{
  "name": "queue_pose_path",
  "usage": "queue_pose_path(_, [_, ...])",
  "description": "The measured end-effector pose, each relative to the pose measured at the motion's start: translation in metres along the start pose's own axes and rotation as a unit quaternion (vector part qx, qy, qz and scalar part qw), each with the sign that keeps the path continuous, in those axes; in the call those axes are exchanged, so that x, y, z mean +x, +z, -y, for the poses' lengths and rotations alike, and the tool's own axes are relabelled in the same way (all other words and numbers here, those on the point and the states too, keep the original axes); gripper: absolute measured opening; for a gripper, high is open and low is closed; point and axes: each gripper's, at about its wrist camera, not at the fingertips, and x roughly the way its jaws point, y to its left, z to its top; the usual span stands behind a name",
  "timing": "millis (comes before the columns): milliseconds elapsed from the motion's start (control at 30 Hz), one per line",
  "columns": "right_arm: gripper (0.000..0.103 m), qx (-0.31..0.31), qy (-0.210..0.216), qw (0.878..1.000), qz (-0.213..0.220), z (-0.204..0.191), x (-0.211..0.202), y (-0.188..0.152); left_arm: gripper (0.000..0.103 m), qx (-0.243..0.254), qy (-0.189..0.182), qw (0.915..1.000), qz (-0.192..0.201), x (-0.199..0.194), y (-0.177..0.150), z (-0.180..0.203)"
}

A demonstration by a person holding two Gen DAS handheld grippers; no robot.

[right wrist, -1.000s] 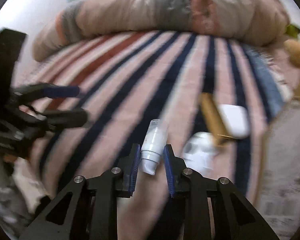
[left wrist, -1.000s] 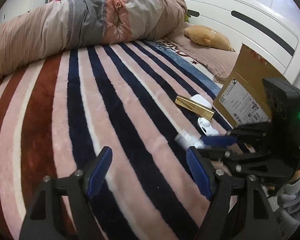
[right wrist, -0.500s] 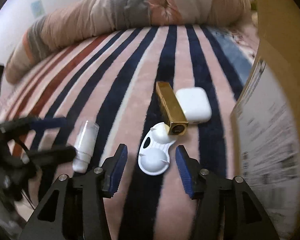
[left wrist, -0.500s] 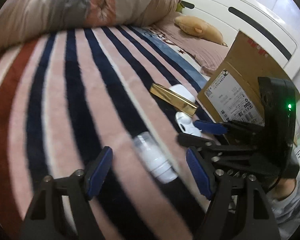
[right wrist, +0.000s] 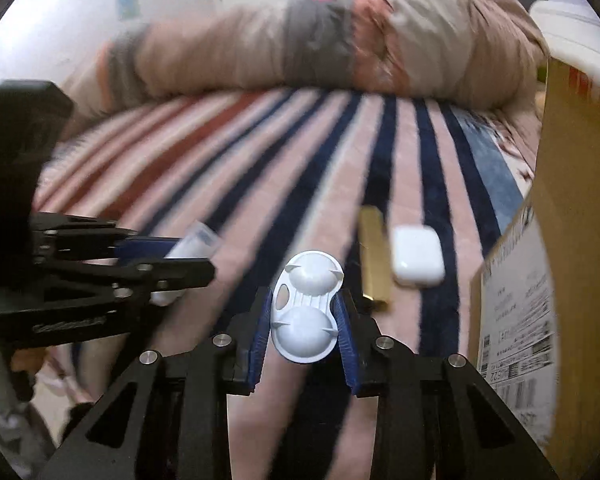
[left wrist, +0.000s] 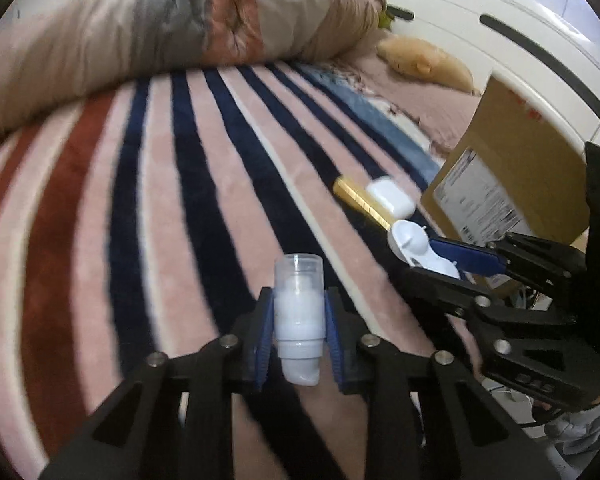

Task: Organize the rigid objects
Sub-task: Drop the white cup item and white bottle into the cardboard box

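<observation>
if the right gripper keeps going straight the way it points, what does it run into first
Probably the gold bar and the white earbud case, lying just ahead and slightly right of the right gripper, which is shut on the white two-cup case. Depth is unclear; it might pass left of them.

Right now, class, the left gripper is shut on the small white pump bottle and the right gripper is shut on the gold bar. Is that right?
Not quite. The left gripper does hold the pump bottle, but the right gripper is shut on the white two-dome case. The right wrist view shows the gold bar lying on the striped blanket.
</observation>
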Motion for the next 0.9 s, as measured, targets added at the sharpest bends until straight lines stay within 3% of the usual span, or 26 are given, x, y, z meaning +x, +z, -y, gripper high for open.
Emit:
queue_pose_path(167, [0.027, -0.021, 0.033, 0.996, 0.081, -0.01, -0.072, 0.018, 0.021, 0.031, 0.022, 0.9982, 0.047, -0.066, 0.021, 0.029])
queue_pose_path(333, [0.027, -0.003, 0.039, 0.99, 0.136, 0.027, -0.143, 0.022, 0.021, 0.074, -0.024, 0.9933, 0.086, -0.108, 0.052, 0.092])
queue_pose_path(433, [0.027, 0.012, 0.017, 0.988, 0.15, 0.057, -0.166, 0.017, 0.021, 0.101, -0.055, 0.9893, 0.09, -0.105, 0.074, 0.138])
queue_pose_path(533, [0.027, 0.031, -0.001, 0.989, 0.144, 0.095, -0.181, 0.009, 0.021, 0.133, -0.073, 0.9857, 0.075, -0.089, 0.09, 0.181])
queue_pose_path(667, [0.027, 0.029, -0.023, 0.994, 0.103, 0.134, -0.176, -0.003, 0.022, 0.164, -0.078, 0.9822, 0.046, -0.057, 0.104, 0.224])
queue_pose_path(900, [0.028, 0.022, -0.008, 0.998, 0.06, 0.159, -0.155, -0.019, 0.022, 0.189, -0.043, 0.981, -0.008, 0.002, 0.121, 0.254])
